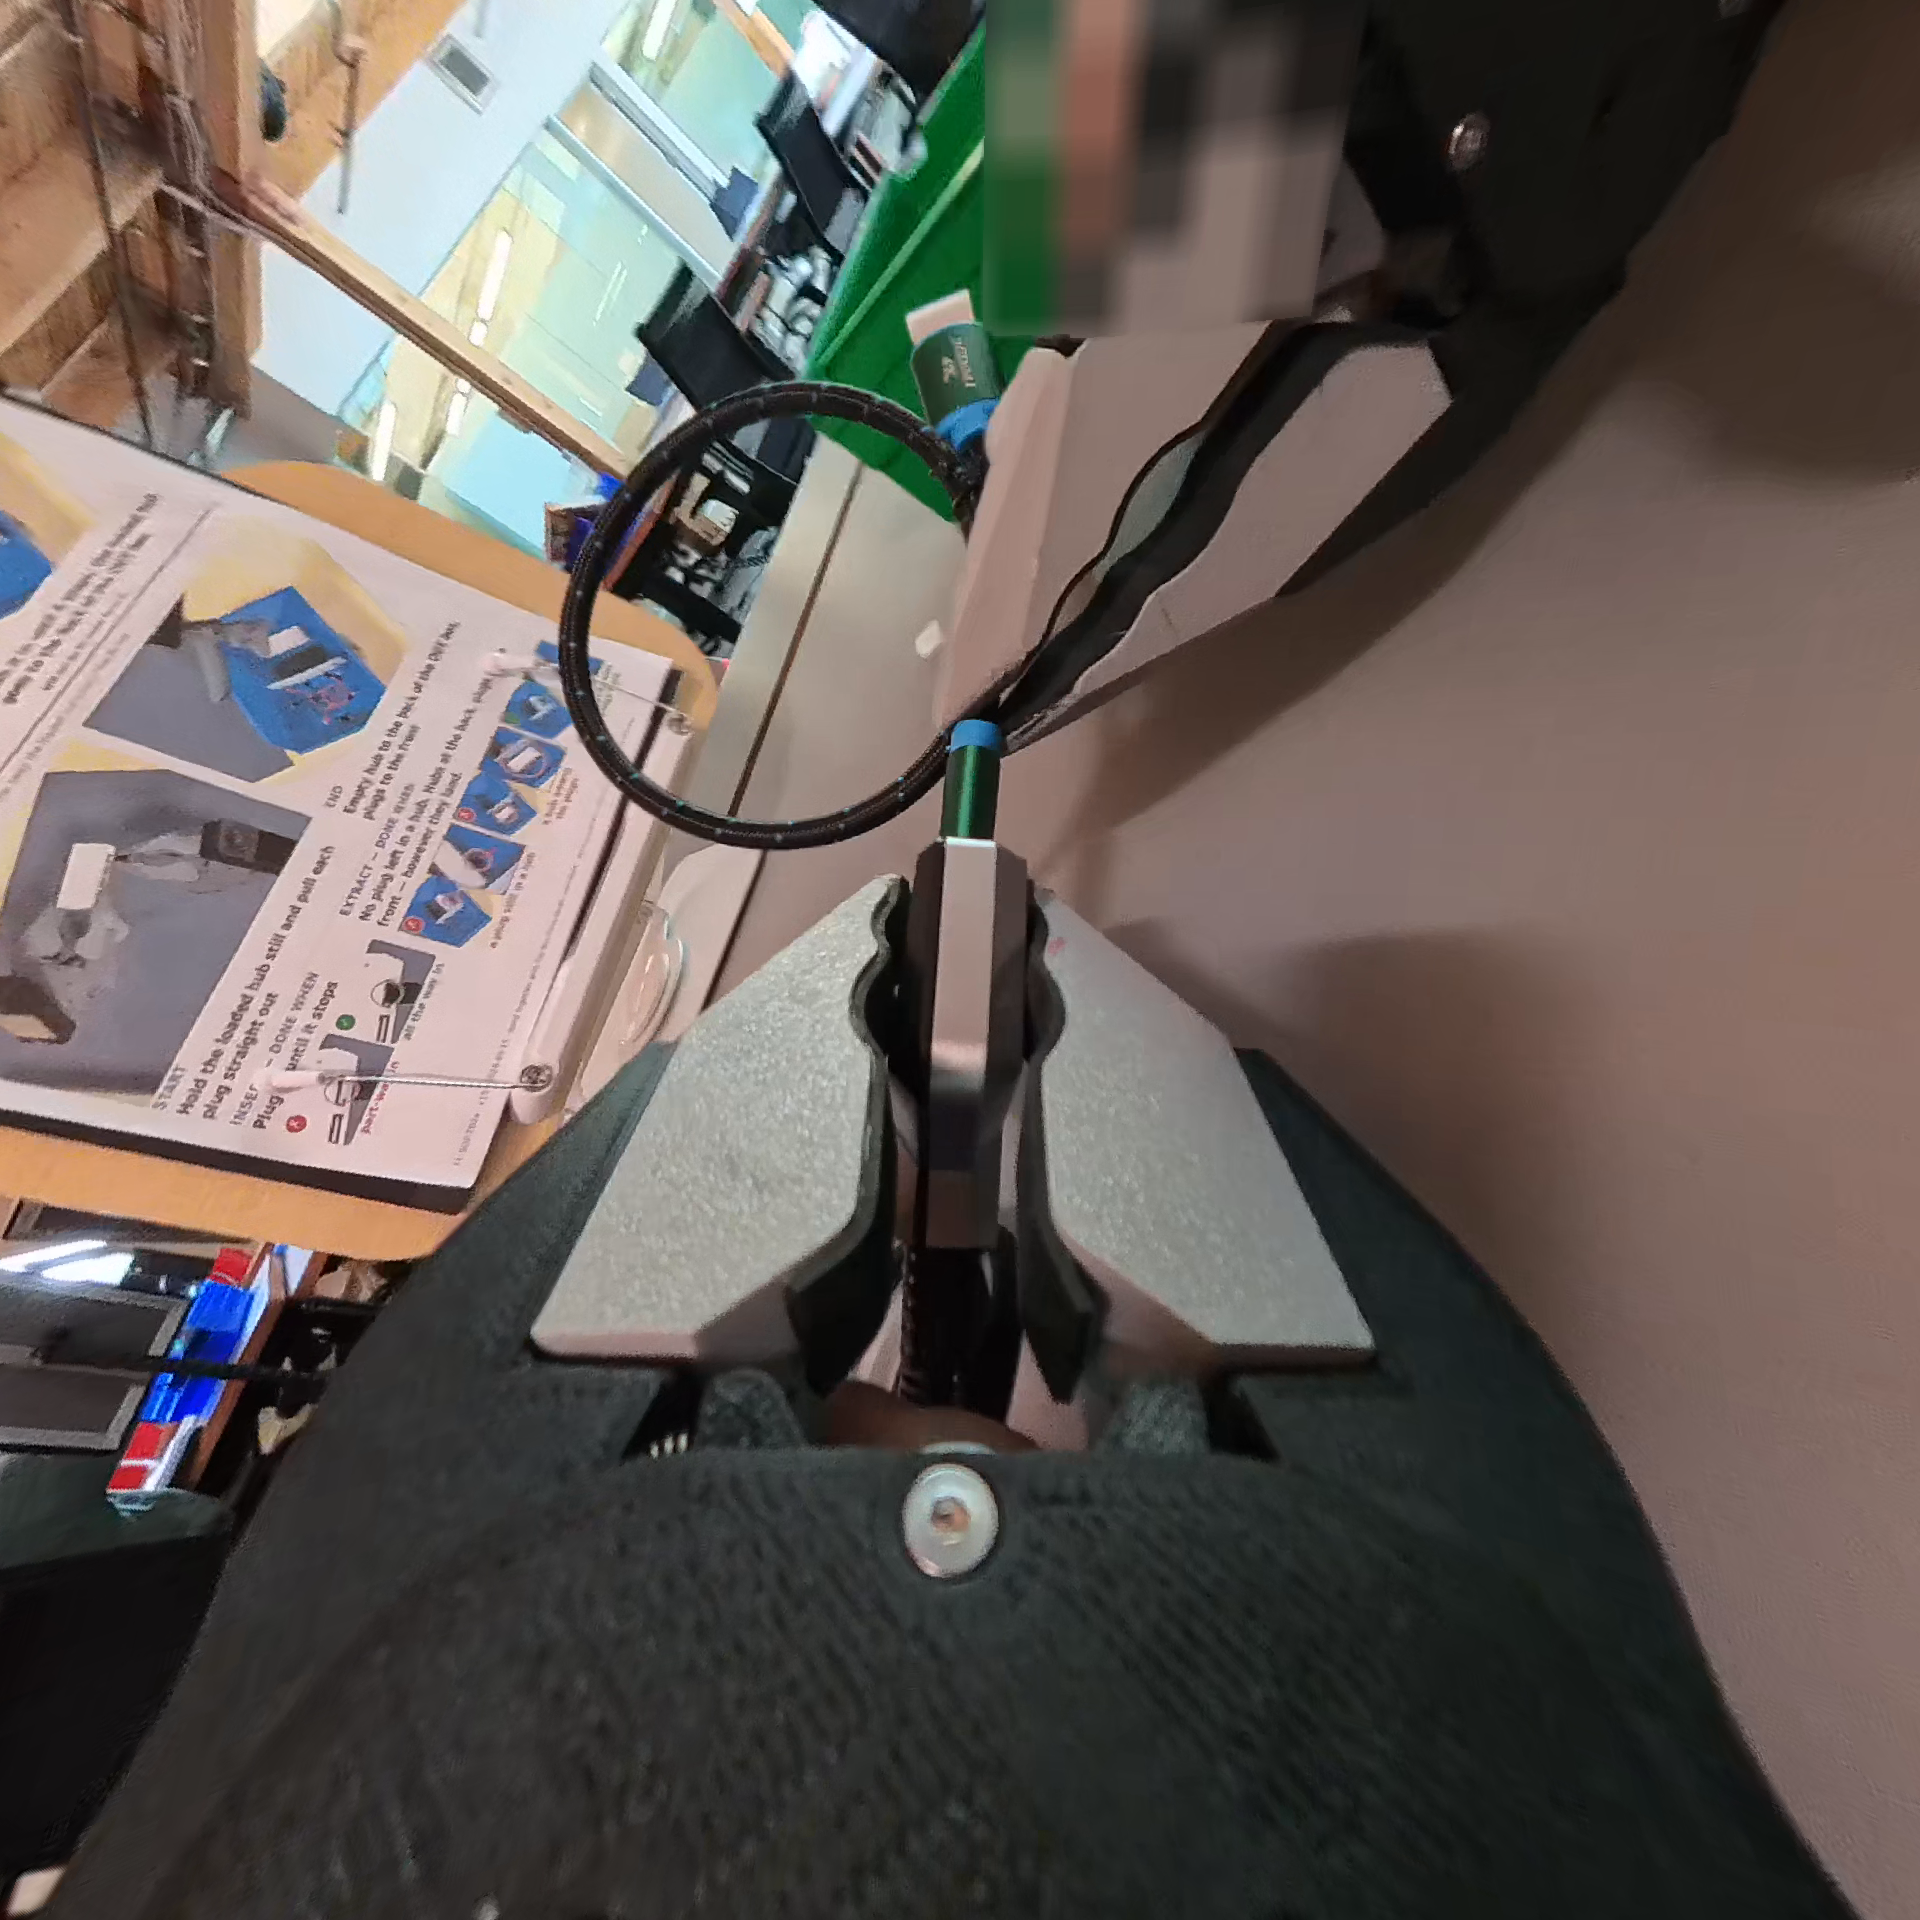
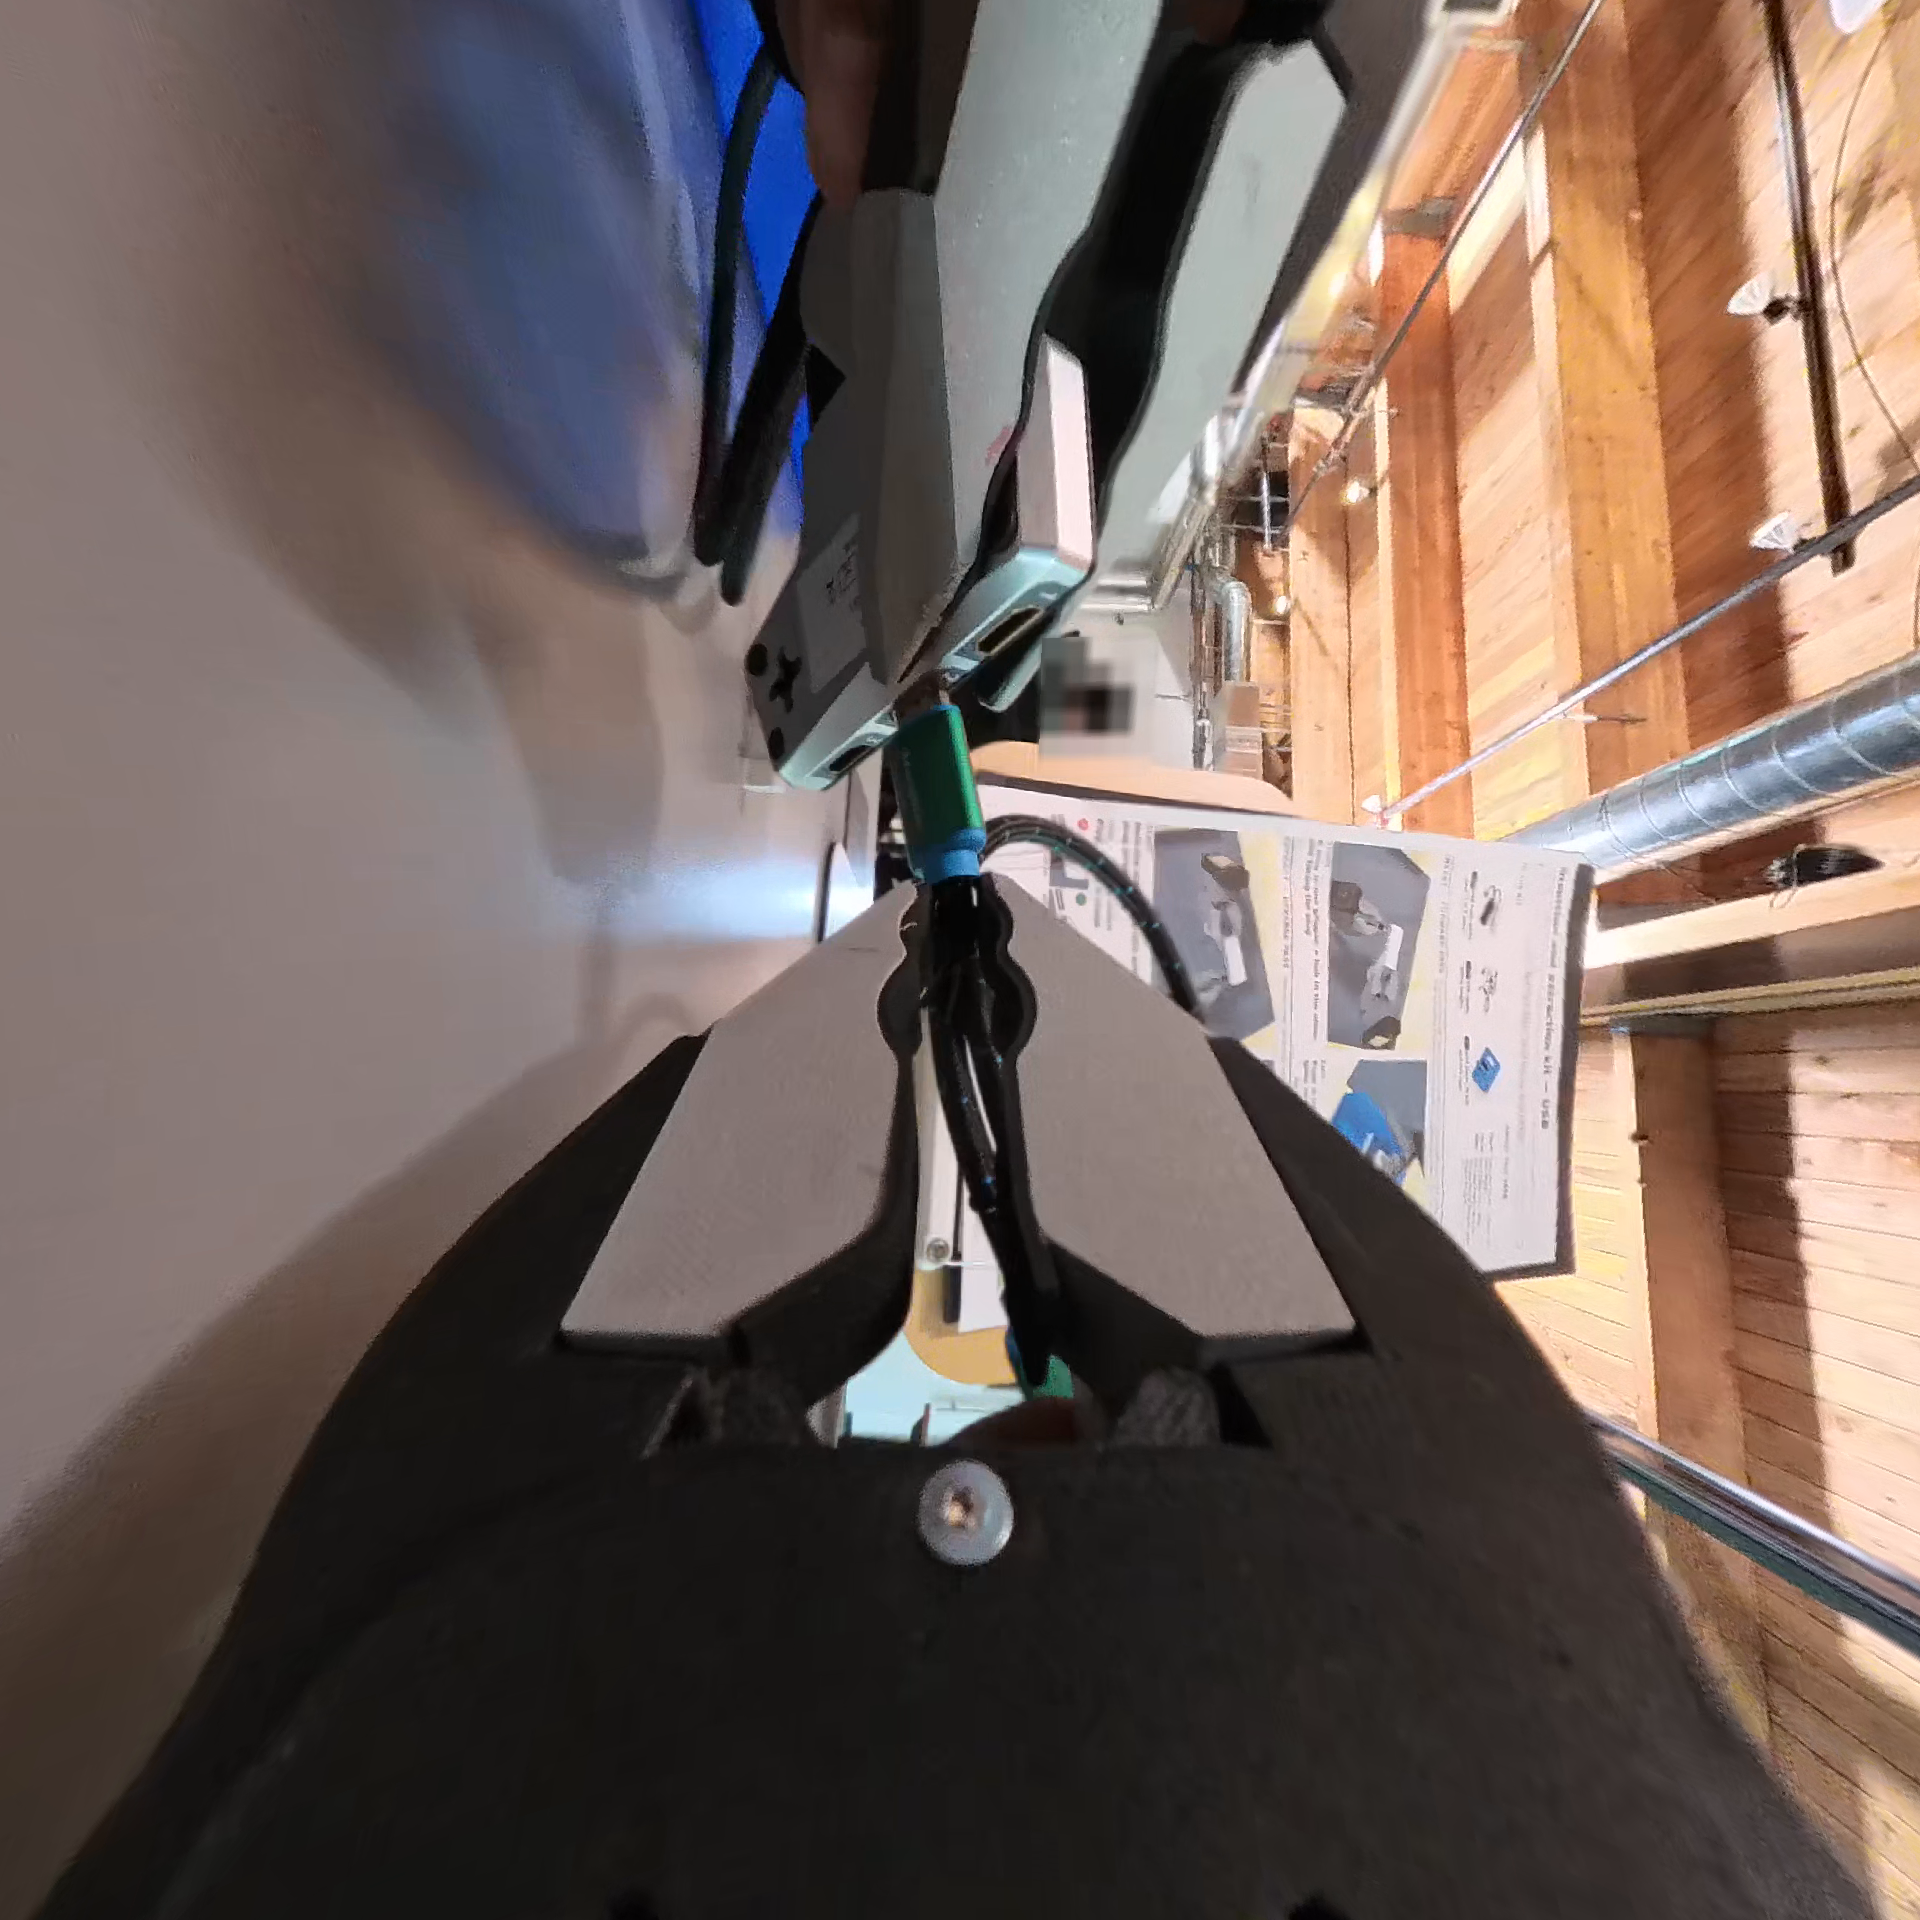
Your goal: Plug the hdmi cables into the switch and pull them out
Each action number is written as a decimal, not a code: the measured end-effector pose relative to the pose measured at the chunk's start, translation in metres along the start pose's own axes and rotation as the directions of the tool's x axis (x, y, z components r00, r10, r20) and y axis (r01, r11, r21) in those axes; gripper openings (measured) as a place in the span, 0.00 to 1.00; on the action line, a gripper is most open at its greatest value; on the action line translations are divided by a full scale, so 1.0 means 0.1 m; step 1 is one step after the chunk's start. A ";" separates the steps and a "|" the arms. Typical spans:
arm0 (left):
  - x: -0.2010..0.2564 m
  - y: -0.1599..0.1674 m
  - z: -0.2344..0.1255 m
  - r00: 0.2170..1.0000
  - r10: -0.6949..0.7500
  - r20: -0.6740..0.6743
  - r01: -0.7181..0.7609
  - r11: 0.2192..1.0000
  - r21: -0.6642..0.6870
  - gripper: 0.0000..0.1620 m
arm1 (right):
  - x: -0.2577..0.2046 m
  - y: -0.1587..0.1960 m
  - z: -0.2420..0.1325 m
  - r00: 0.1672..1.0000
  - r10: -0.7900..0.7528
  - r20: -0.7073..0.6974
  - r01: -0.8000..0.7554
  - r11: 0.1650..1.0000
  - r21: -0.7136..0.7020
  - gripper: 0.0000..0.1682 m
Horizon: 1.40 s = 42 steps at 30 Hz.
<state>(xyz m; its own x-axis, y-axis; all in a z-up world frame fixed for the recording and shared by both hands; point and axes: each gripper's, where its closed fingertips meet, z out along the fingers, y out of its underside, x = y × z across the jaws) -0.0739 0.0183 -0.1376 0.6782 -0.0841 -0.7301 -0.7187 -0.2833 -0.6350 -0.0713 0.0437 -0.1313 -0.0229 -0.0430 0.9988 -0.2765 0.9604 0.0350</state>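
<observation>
My left gripper (image 1: 961,894) is shut on the thin silver HDMI switch (image 1: 961,1039), seen edge-on. A green HDMI plug (image 1: 971,784) with a blue collar meets the switch's far end; I cannot tell how deep it sits. My right gripper (image 2: 954,914) is shut on the black braided cable (image 2: 982,1122) just behind that plug (image 2: 935,790). The switch (image 2: 831,665) shows an empty port (image 2: 1013,629) beside the plug. The cable loops (image 1: 623,623) to a second green plug (image 1: 951,379) behind the right gripper (image 1: 997,727).
A beige table surface (image 1: 1558,1039) lies close beside both grippers. A printed instruction sheet on a stand (image 1: 260,831) is to one side, also in the right wrist view (image 2: 1351,1018). A blue object (image 2: 769,156) lies behind the switch. A green bin (image 1: 904,239) stands farther off. My left and right fingertips are right by each other.
</observation>
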 end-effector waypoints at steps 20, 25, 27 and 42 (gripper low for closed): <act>-0.71 -0.48 -0.65 0.854 -0.512 -0.092 0.485 0.719 0.498 0.11 | 0.83 -0.49 -0.40 0.065 0.690 0.720 -0.993 -0.028 0.117 0.24; -0.68 -0.53 -0.70 0.851 -0.506 -0.143 0.500 0.695 0.517 0.11 | 1.17 -0.44 -0.22 0.084 0.750 0.656 -0.972 -0.084 0.220 0.21; -0.64 -0.57 -0.69 0.854 -0.494 -0.164 0.501 0.694 0.517 0.11 | 1.06 -0.52 -0.10 0.087 0.745 0.662 -0.983 -0.042 0.177 0.29; -0.53 -0.63 -0.71 0.849 -0.462 -0.256 0.524 0.678 0.515 0.13 | 0.72 -0.66 0.08 0.303 0.685 0.663 -0.950 0.270 0.155 0.10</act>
<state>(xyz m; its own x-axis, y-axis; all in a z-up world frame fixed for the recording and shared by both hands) -0.0536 -0.0276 -0.0415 0.9471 -0.1855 -0.2618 -0.2106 0.2559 -0.9435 -0.0626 -0.0255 -0.0618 -0.8331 0.4621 0.3039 -0.2018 0.2577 -0.9449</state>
